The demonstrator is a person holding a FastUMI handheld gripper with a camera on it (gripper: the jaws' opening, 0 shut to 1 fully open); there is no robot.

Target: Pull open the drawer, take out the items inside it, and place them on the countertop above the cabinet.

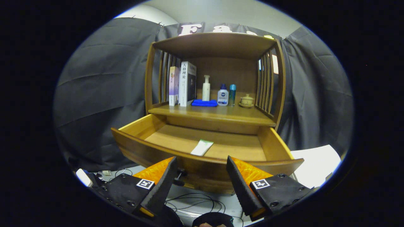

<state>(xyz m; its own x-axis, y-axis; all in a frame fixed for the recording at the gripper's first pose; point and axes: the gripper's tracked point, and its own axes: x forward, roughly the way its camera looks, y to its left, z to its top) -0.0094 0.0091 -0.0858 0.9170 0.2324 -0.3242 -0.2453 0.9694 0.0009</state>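
- Gripper view: the gripper [201,167] sits in front of a wooden cabinet [214,94], its two fingers spread apart with nothing between them.
- The drawer [202,148] is pulled out, its curved front panel just beyond the fingertips; a dark knob [180,175] on that panel shows beside the left finger [162,183].
- Inside the drawer lies a flat white tube [202,147] with a green end, near the front wall and roughly in line with the gap between the fingers.
- On the countertop [214,113] above the drawer stand two books [183,83] at the left, then a white pump bottle [206,88] behind a folded blue cloth [204,103].
- To the right of these are a small white bottle [222,95] with a blue cap, a slim teal bottle [232,94] and a lidded cup [246,101] on a saucer.
- Cables [195,201] lie on the surface below the drawer, and a white sheet [315,164] lies to the right.
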